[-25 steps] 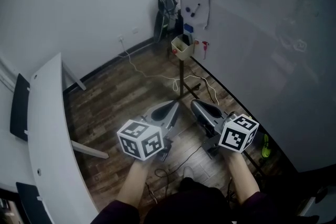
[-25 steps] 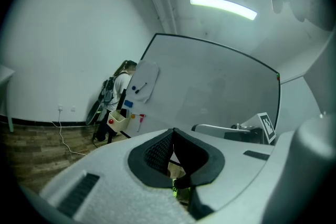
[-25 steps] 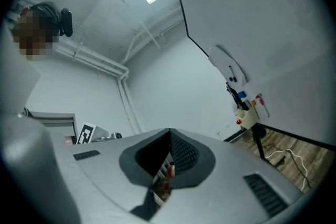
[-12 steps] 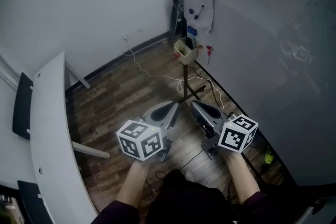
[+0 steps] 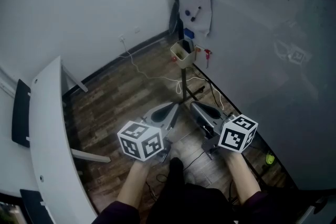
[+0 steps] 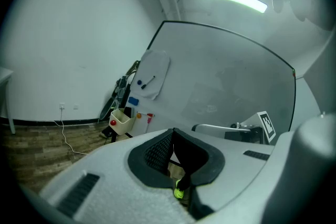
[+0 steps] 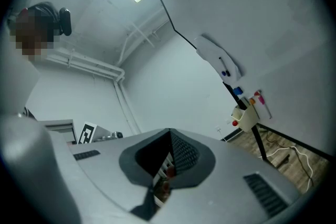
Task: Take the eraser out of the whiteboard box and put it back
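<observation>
Cream plastic whiteboard box hangs on a stand pole at 12 o'clock of both tools. It sits low against the grey whiteboard, probably so board supplies are in a writer's reach.

Eraser: not seen for sure, likely down inside the box and hidden by its wall. A blue block sits on the board just above the box at 1 o'clock. It could be an eraser, can't tell.

Left tool is pressed together with nothing in it. Right tool is also pressed together and empty. Both are side by side, pointing about level toward the box and well apart from it. That reads as an approach, jaws closed since there's nothing to grab yet.

Judgement: task not begun, and one tool must spread before reaching in. White cable lies on the wood floor near the stand, a snag risk.
</observation>
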